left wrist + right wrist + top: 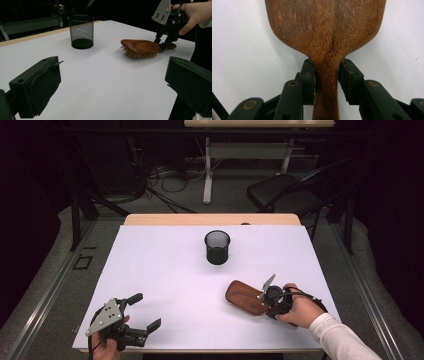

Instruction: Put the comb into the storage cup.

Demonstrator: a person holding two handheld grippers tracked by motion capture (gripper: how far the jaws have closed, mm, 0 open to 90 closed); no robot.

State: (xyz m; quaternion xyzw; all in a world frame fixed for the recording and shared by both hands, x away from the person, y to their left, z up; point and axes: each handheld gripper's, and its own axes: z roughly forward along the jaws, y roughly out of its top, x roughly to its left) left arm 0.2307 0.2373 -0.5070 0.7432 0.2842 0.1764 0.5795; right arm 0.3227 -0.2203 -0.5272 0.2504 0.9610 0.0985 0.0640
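Observation:
A brown wooden hairbrush [245, 297] lies bristles down on the white table [165, 270], right of centre near the front. Its handle points toward the person's right hand. My right gripper [264, 301] is shut on that handle: in the right gripper view both pads press the narrow neck of the hairbrush [324, 30]. The left gripper view shows the hairbrush [141, 46] resting flat with the right gripper [162, 45] at its handle. My left gripper [146, 310] is at the front left corner, open, with nothing between its jaws. A black mesh cup [217, 247] stands upright at the middle back.
The mesh cup [80, 31] looks empty from the left gripper view. Beyond the table's wooden far edge are a black chair [285, 192], another table's legs [207, 170] and cables on the floor. Bare white surface lies between the grippers and the cup.

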